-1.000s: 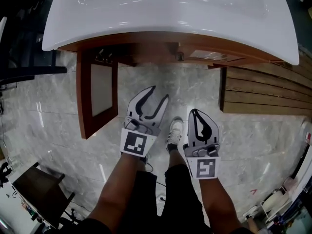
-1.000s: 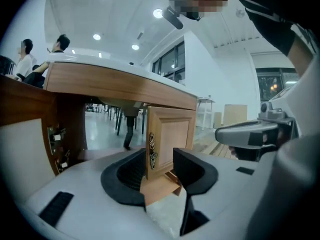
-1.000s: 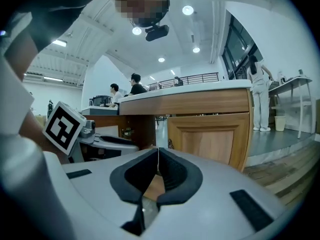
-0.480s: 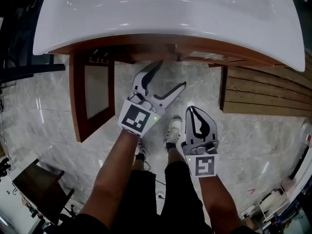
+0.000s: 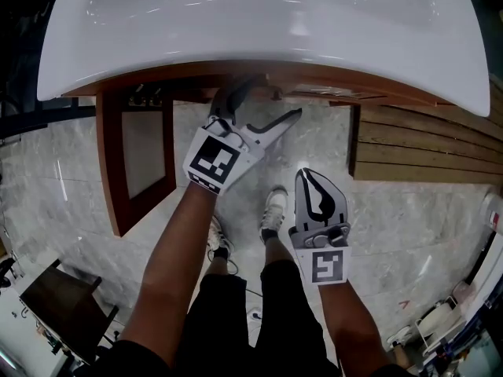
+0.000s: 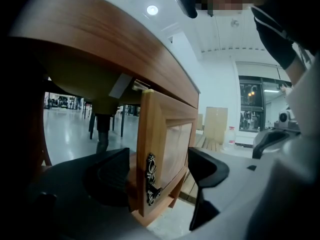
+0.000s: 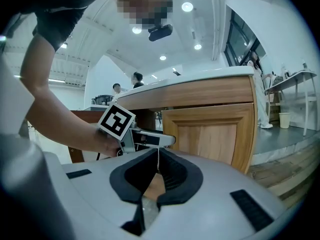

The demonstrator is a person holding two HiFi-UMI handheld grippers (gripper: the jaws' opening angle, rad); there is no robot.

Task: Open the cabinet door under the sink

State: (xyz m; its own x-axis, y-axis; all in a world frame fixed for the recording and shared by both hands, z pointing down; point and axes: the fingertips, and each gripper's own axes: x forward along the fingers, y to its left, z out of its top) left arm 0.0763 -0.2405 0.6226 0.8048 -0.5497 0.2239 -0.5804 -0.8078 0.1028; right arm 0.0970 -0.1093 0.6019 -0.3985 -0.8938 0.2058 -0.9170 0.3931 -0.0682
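Note:
A wooden cabinet sits under the white sink [image 5: 259,22]. Its left door [image 5: 134,159] stands swung out over the floor. The right door [image 7: 210,134] looks closed, and its free edge carries a black ornate handle [image 6: 150,180]. My left gripper [image 5: 263,100] reaches under the sink's front rim, one fingertip hidden there. Its jaws are opening, and the right door's edge and handle stand between them [image 6: 162,171] with a gap on the right side. My right gripper [image 5: 312,177] hangs lower and nearer me, shut on nothing [image 7: 157,176].
Marble-look floor tiles [image 5: 71,203] lie below. A slatted wooden platform [image 5: 424,151] is to the right of the cabinet. The person's shoes [image 5: 271,210] stand between the grippers. Dark furniture [image 5: 63,305] is at the lower left.
My left gripper moved forward from beside the right one to under the sink rim, and its jaws spread wide. The right gripper barely moved.

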